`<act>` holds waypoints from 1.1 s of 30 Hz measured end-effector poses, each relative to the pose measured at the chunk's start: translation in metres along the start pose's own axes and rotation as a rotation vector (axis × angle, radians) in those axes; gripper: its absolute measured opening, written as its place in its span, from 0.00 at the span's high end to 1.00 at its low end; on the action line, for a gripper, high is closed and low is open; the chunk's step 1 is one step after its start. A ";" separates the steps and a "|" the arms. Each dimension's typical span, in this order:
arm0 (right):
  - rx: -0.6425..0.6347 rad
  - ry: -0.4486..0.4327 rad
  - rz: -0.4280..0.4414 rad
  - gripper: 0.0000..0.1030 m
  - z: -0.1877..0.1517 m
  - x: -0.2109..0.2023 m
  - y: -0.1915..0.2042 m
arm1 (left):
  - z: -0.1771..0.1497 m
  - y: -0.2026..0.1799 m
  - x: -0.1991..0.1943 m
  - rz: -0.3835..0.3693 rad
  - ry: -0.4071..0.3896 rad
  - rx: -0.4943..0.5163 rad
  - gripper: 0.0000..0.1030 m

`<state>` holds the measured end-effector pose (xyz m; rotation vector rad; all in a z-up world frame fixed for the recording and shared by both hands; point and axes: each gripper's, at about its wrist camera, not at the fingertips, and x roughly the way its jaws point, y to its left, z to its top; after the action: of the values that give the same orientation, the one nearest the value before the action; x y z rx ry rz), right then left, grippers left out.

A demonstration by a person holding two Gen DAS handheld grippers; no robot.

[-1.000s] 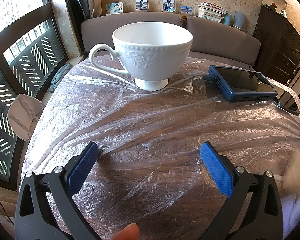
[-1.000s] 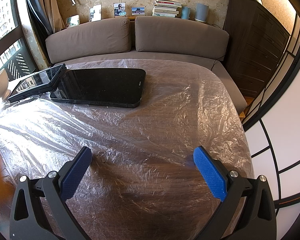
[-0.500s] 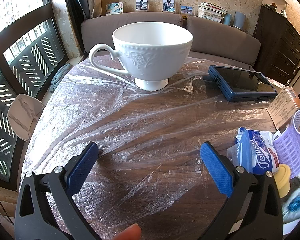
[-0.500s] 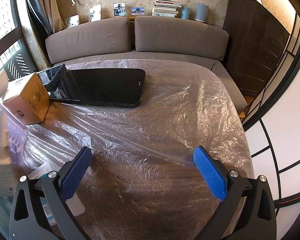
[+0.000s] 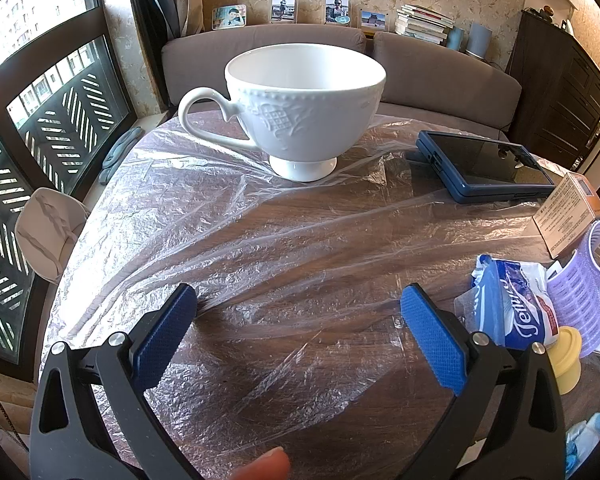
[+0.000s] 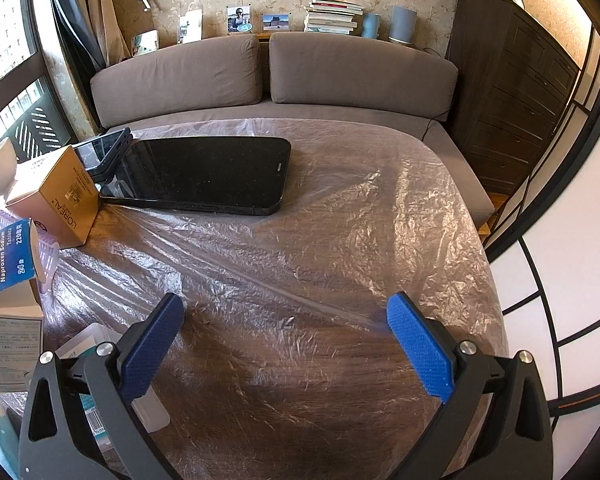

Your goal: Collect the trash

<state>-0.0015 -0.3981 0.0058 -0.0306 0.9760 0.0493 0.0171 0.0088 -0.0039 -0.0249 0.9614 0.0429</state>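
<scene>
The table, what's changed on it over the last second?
A pile of trash arrived between the two views: a gold box, tissue packet, purple roller, yellow cap and pill box. The cup and both phones stayed put; both hand-held grippers stayed open, holding nothing.

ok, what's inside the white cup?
Nothing visible: the white cup shows only bare white inner wall in the left wrist view. Its near rim hides the bottom, so something small there can't be ruled out.

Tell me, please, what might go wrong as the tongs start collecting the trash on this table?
The loose plastic sheet could snag and drag, tipping the white cup. The trash pile, such as the tissue pack and gold box, sits beside the black phone, which might get knocked or grabbed by mistake.
</scene>
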 end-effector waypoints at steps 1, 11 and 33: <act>0.000 0.000 0.000 0.04 0.000 0.000 0.000 | 0.000 0.000 0.000 0.000 0.000 0.000 0.01; 0.000 0.000 0.000 0.04 0.000 0.000 0.000 | 0.001 0.002 0.001 0.001 0.000 -0.004 0.01; 0.000 0.000 0.000 0.04 0.000 0.000 0.000 | 0.001 0.002 0.002 0.001 0.001 -0.004 0.01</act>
<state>-0.0014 -0.3979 0.0061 -0.0311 0.9757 0.0492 0.0191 0.0110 -0.0047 -0.0280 0.9622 0.0452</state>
